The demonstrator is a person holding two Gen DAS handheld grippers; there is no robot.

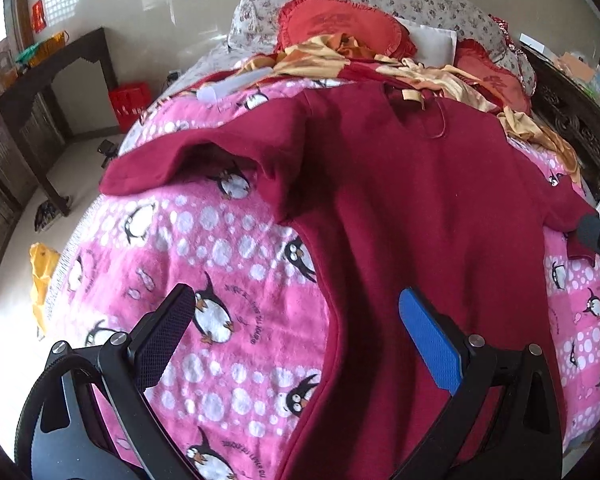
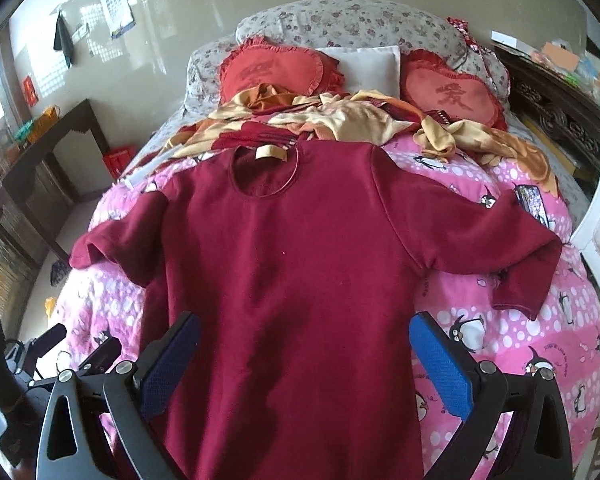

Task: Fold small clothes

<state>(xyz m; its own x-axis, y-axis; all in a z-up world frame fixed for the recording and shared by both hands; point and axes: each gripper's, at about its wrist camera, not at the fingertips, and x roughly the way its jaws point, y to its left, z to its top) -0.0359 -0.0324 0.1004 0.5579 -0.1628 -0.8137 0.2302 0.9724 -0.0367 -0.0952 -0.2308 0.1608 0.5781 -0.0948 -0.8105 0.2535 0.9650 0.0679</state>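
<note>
Both wrist cameras look down close over the foot of the bed, sharing the maroon shirt (image 1: 420, 200) (image 2: 292, 260) and pink blanket (image 1: 220, 240) (image 2: 520, 340).

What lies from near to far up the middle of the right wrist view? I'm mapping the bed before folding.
right claw → dark red top → its beige neck label → crumpled yellow clothes → white pillow → floral bedding.

Black claws (image 2: 304, 360), blue pads (image 2: 440, 364)
</note>
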